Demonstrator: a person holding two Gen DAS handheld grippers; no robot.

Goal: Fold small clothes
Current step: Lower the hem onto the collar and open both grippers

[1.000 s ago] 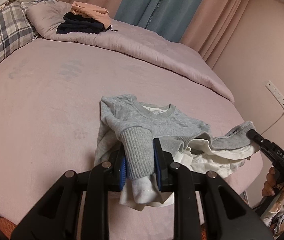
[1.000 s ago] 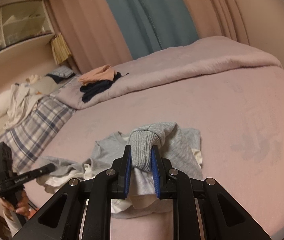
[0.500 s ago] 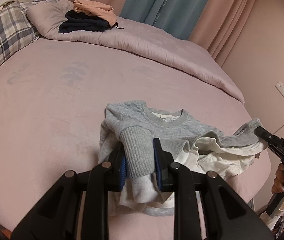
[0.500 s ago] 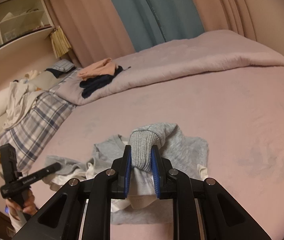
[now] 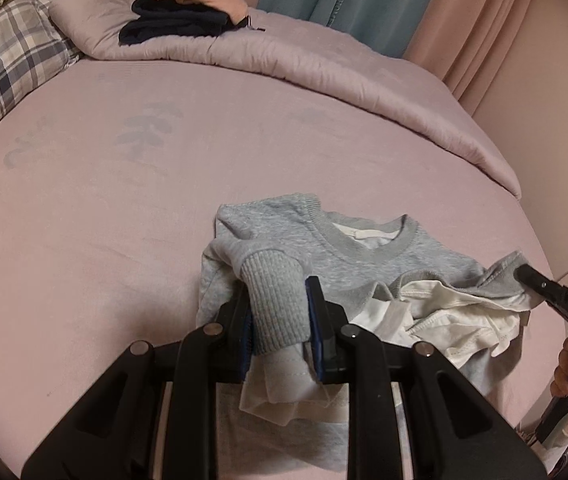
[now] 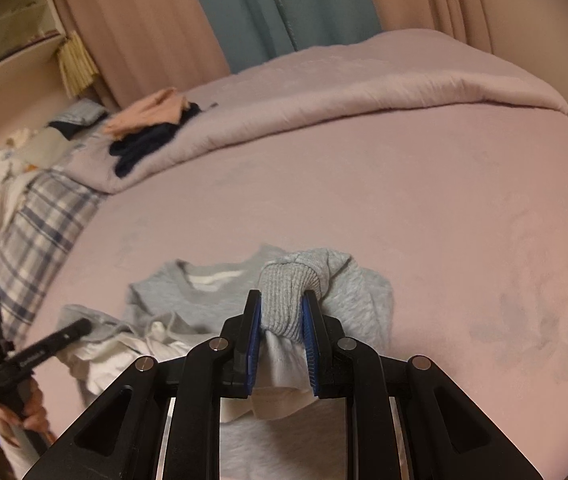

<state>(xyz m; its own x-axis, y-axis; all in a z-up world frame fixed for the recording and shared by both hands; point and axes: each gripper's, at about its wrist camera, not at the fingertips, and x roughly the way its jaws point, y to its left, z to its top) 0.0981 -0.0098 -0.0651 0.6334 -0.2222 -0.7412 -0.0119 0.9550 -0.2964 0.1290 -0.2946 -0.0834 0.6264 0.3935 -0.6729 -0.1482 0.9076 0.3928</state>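
A small grey knit sweatshirt with a white lining (image 5: 368, 256) lies on the big pink bed sheet (image 5: 123, 208); the left gripper (image 5: 279, 332) pinches one ribbed grey cuff (image 5: 275, 304) tight; the right gripper (image 6: 281, 336) pinches the other ribbed cuff (image 6: 284, 300) tight; folded dark and peach clothes (image 5: 179, 20) sit far back on the puffy quilt (image 5: 324, 68).

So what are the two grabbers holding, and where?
Both hold the grey sweatshirt: left gripper and right gripper each pinch a ribbed sleeve cuff.
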